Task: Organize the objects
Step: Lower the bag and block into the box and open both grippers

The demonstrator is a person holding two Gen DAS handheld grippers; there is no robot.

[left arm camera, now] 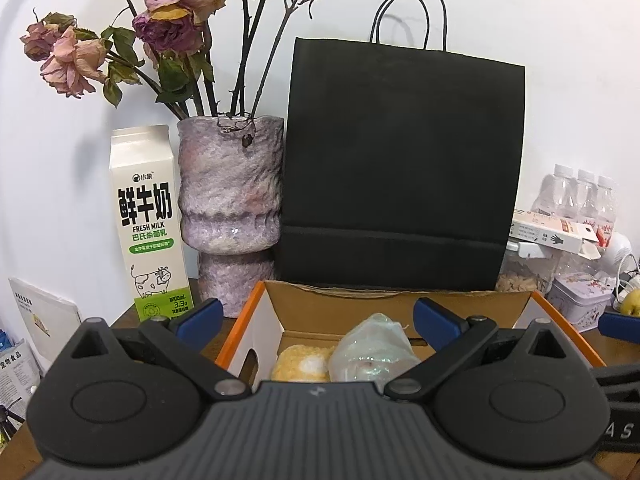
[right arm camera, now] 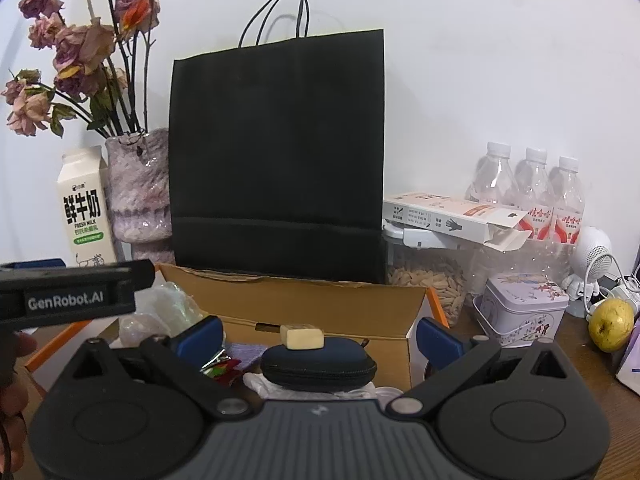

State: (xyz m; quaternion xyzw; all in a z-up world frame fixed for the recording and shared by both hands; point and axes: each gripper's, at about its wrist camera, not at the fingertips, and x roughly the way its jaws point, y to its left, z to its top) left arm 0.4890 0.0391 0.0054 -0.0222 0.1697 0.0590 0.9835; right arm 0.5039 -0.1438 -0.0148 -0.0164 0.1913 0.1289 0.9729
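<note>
The left gripper (left arm camera: 316, 318) fills the bottom of the left wrist view and looks slightly down into the open cardboard box with orange edges (left arm camera: 240, 322). Its blue-tipped fingers (left arm camera: 200, 314) stand wide apart with nothing between the pads. Between them, low in the middle of the frame, a crumpled clear plastic bag (left arm camera: 374, 350) and a round yellow fluffy thing (left arm camera: 302, 362) lie inside the box; the gripper body cuts off their lower parts.

The right gripper (right arm camera: 320, 334) takes the bottom of the right wrist view in the same pose, its fingers also fully spread and empty. In the middle, inside the box, a dark blue zipped oval pouch (right arm camera: 318, 368) lies with a small cream rectangular block (right arm camera: 302, 337) on top of it. A red and green wrapper (right arm camera: 220, 366) at the left of the pouch is partly hidden and hard to identify.

At the left edge, the side of the other gripper, marked GenRobot.AI, crosses the frame, and below it a person's hand (right arm camera: 12, 400) is blurred and cut off.

A tall black paper bag with cord handles (right arm camera: 276, 152) stands behind the box and hides the wall there.
</note>
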